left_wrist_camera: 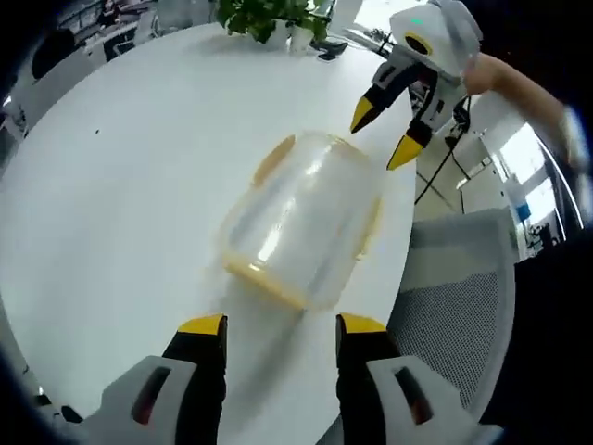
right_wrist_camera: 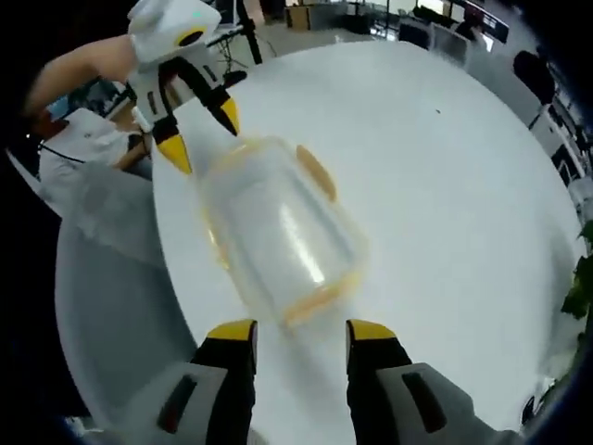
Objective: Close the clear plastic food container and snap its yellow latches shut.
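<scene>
The clear plastic food container (left_wrist_camera: 301, 222) (right_wrist_camera: 278, 227) lies near the edge of the round white surface (left_wrist_camera: 139, 176) (right_wrist_camera: 445, 167), lid on, its yellow latches (left_wrist_camera: 271, 158) (right_wrist_camera: 317, 171) visible along the sides; its contents cannot be made out through the blurred walls, and no label or writing is legible. The left claw (left_wrist_camera: 281, 326) (right_wrist_camera: 202, 130) stands wide apart and holds nothing, just short of the container's near end in the left gripper view. The right claw (right_wrist_camera: 301, 326) (left_wrist_camera: 382, 134) is likewise spread and empty, poised just off the opposite end, with a potted plant (left_wrist_camera: 269, 17) at the surface's far side and a grey mesh chair (left_wrist_camera: 454, 278) beside the edge.
</scene>
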The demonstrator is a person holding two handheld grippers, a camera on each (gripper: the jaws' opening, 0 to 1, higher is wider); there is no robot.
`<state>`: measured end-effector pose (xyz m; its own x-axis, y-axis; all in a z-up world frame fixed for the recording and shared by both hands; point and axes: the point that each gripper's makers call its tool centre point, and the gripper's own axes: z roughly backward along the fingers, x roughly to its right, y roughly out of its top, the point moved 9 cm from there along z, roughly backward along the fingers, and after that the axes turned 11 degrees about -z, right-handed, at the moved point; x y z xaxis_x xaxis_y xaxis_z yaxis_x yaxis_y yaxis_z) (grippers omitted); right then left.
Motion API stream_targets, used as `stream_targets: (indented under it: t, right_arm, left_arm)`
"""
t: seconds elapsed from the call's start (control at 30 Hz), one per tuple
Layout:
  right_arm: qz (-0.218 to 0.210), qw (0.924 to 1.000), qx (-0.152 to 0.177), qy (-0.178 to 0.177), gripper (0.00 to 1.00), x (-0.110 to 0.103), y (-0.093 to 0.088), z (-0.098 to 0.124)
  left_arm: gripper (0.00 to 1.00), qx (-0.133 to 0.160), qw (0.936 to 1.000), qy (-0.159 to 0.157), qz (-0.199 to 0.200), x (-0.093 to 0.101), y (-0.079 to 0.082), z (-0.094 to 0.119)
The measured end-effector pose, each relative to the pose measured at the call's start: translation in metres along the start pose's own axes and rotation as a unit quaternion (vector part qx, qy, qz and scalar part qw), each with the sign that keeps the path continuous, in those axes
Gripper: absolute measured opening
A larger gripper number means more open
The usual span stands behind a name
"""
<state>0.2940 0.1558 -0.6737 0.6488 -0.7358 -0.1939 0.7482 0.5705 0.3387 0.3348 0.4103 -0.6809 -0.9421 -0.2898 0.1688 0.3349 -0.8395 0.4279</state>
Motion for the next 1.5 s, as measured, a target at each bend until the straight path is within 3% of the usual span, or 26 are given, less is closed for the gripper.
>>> stream_targets:
  t: [0.3,0.53,1.2,1.5]
  right_arm:
    - [-0.032,0.9990,0.013,-0.027,0.37,0.009,0.006,-0.002]
    - [-0.080,0.9961,0.029,-0.024,0.37,0.010,0.010,-0.002]
    - [-0.153,0.9868,0.046,-0.025,0.35,0.011,0.009,-0.013]
    - [-0.182,0.9820,0.046,-0.015,0.31,0.010,0.011,-0.015]
  left_arm:
    - [0.42,0.025,0.9975,0.006,0.065,-0.008,-0.001,0.001]
    - [0.42,0.035,0.9926,0.008,0.116,-0.011,0.002,-0.002]
    - [0.39,0.026,0.9903,0.018,0.136,-0.014,0.007,-0.013]
    - [0.39,0.036,0.9862,0.013,0.161,-0.014,0.009,-0.016]
